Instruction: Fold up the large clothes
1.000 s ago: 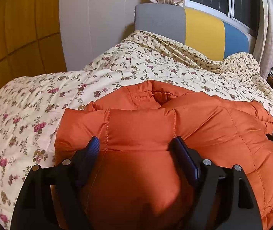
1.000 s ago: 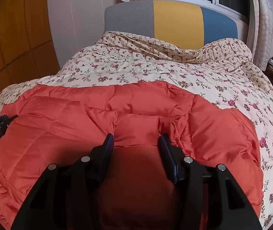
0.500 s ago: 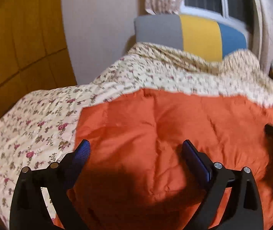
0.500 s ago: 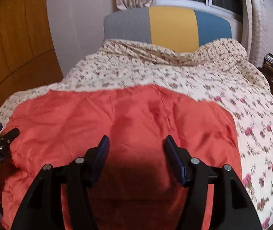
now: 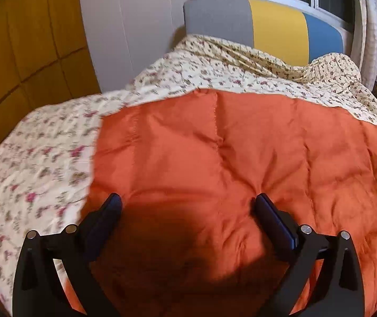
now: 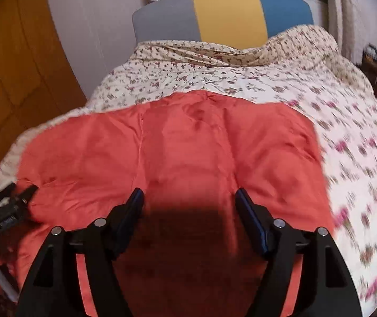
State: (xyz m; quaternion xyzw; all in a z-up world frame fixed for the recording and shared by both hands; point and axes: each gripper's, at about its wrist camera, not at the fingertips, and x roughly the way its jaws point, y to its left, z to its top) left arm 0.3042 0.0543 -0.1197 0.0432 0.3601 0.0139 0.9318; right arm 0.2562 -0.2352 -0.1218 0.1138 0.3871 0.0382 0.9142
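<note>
**A:** Jacket (image 5: 228,158), orange and quilted, lies spread flat on the floral bedspread (image 5: 37,158) near the foot of the bed. To me it reads as one fold laid down, with more folding left; no compact bundle shows.

**B:** And your tools?

**A:** Your left tool (image 5: 185,206) has its jaws spread wide and opening over the jacket, pads clear of it. Your right tool (image 6: 189,200) is opening too, fabric below it, nothing pinched.

**B:** Any difference between views?

**A:** Your right view shows the jacket's right edge and the left tool at frame left; your left view shows the jacket's left edge.
</note>
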